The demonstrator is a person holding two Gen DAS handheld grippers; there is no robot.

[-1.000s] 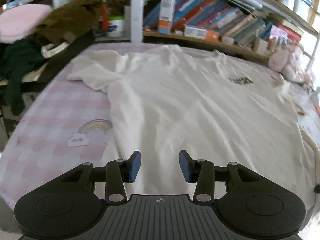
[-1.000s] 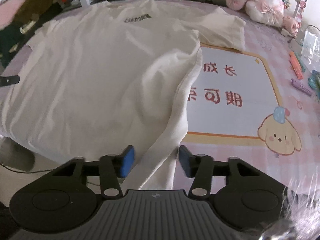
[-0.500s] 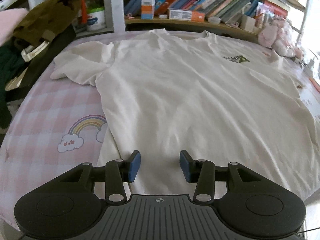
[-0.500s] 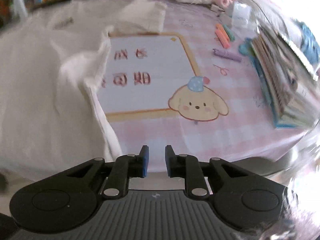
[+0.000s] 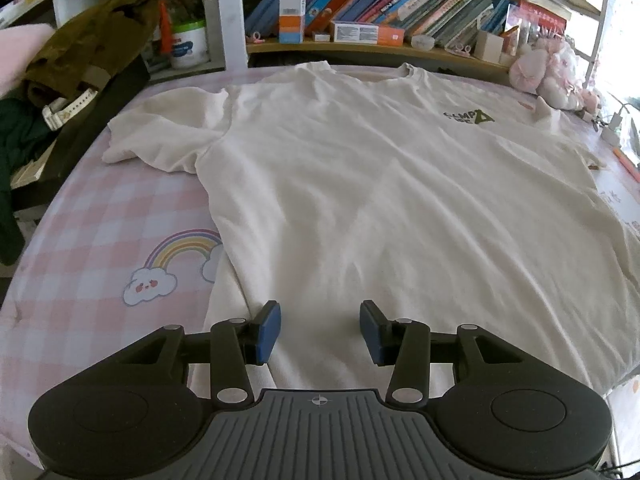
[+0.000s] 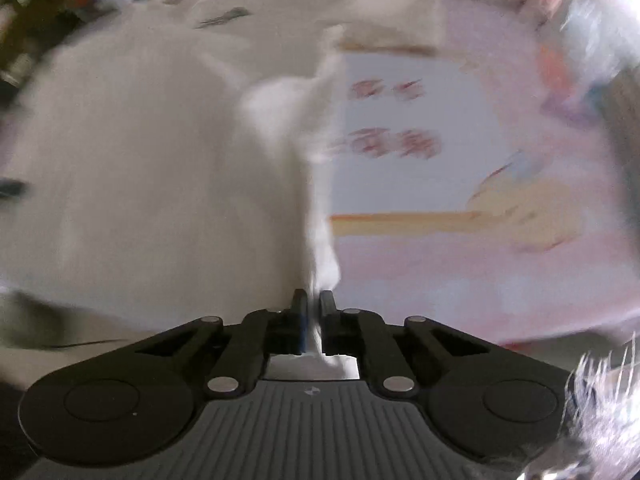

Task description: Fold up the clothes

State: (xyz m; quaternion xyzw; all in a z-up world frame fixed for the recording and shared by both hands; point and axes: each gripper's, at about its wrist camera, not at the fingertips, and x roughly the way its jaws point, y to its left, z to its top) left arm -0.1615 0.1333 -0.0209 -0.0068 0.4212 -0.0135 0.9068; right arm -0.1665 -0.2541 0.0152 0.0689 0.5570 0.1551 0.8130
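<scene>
The white T-shirt (image 5: 360, 184) is lying flat on the pink checked bench (image 5: 100, 240), collar farthest away. Right tongs (image 6: 313, 312) are pinching its right hem edge; left tongs (image 5: 318, 330) are hovering released over the left hem.

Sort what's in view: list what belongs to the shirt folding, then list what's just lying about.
Belongs to the job:
white T-shirt
left hand-held gripper, open over the hem
right hand-held gripper, shut on the shirt's edge

Lying about:
books
plush toys
brown garment
white jar

White t-shirt (image 5: 380, 200) lies flat, front up, filling frame centre. Collar at top, dark chest logo upper right.
</scene>
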